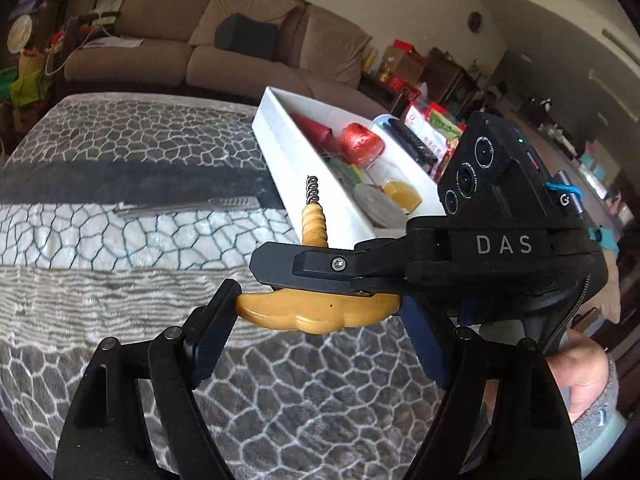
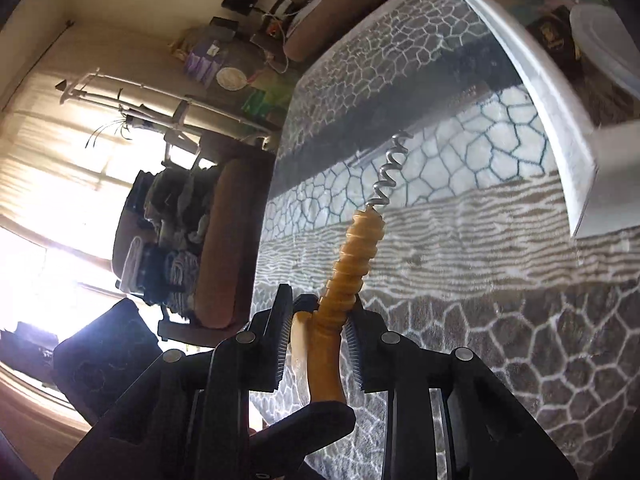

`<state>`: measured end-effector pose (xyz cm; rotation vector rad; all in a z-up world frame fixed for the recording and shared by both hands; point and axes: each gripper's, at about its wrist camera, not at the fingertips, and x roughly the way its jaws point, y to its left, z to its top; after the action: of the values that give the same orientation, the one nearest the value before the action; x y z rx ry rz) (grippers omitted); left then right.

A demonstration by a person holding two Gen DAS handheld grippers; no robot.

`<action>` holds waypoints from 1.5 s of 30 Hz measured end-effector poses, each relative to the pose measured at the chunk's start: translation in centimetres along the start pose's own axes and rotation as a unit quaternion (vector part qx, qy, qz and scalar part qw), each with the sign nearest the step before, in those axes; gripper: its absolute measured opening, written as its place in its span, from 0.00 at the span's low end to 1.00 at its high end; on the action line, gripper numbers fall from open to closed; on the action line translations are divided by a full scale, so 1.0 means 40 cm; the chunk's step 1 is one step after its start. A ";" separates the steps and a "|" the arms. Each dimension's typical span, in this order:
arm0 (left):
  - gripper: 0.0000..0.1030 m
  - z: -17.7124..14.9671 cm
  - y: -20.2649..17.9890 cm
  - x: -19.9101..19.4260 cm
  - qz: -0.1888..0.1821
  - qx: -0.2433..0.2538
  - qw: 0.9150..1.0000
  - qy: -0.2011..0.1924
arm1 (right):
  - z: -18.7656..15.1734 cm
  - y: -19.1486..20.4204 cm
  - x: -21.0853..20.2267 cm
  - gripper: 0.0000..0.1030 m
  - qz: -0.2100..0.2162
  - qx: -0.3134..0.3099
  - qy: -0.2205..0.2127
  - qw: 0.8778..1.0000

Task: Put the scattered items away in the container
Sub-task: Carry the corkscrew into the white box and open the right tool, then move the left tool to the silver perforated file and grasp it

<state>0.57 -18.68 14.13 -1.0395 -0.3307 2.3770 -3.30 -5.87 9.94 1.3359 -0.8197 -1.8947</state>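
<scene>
A wooden-handled corkscrew [image 1: 320,316] with a metal spiral is held in the air above the patterned cloth. My left gripper [image 1: 320,324] holds the ends of its T-handle between its fingers. My right gripper [image 2: 316,344] comes in from the right and is shut on the ribbed wooden shaft [image 2: 352,264]; its black finger [image 1: 308,268] crosses the handle in the left wrist view. The white container [image 1: 272,148] lies behind, with red wrapped items, a yellow piece and a clear jar inside. A metal comb-like tool [image 1: 188,206] lies on the cloth to the left of the container.
The table is covered with a grey and white cobble-pattern cloth [image 1: 120,280]. A brown sofa [image 1: 200,48] stands behind it. Cluttered shelves [image 1: 420,80] are at the right. The container's white wall [image 2: 560,120] curves across the right wrist view.
</scene>
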 end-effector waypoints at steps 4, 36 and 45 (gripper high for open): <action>0.75 0.118 -0.151 0.106 -0.006 0.057 0.998 0.006 | 0.104 -0.016 -0.149 0.26 -0.001 0.002 -0.042 0.999; 0.94 0.175 -0.278 0.390 0.107 0.090 0.985 0.105 | 0.297 -0.321 -0.428 0.74 -0.214 -0.003 -0.039 0.976; 1.00 0.186 -0.290 0.237 0.106 0.078 0.989 0.068 | 0.219 -0.210 -0.458 0.98 -0.249 -0.021 -0.049 0.967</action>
<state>-6.11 -3.88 18.18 -1.2047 0.0171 2.4540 -8.42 14.78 15.41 1.5336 -0.5132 -2.3637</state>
